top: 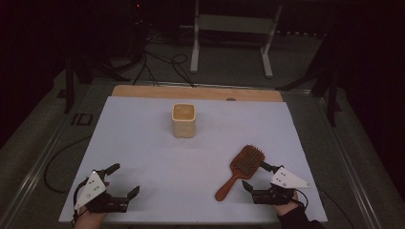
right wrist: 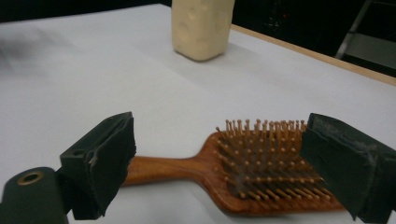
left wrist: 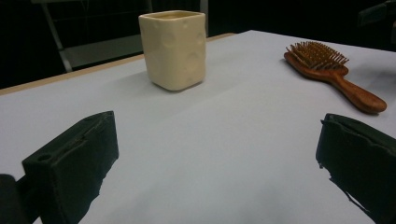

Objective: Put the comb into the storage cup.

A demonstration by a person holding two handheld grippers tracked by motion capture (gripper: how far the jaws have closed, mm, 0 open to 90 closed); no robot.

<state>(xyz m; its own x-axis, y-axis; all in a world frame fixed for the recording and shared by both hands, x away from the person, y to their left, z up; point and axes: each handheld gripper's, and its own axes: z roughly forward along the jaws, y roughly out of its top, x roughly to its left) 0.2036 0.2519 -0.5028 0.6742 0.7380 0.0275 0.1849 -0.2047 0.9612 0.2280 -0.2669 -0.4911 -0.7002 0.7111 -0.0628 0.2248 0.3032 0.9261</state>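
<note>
A wooden hairbrush (top: 240, 170) lies bristles up at the front right of the white sheet (top: 157, 152), its handle pointing toward the near edge. My right gripper (top: 255, 174) is open just right of it. In the right gripper view the hairbrush (right wrist: 261, 172) lies crosswise between the black jaws of the right gripper (right wrist: 219, 142), which stand apart on either side of it. A cream square cup (top: 184, 121) stands upright in the middle toward the back. My left gripper (top: 125, 179) is open at the front left with nothing between its jaws. From the left gripper (left wrist: 215, 154) the cup (left wrist: 173, 49) and the hairbrush (left wrist: 336, 77) show farther off.
A wooden table edge (top: 196, 92) runs along the back of the sheet. Behind it on the floor stand a white metal frame (top: 234, 28) and dark cables (top: 162, 62). The surroundings are dark.
</note>
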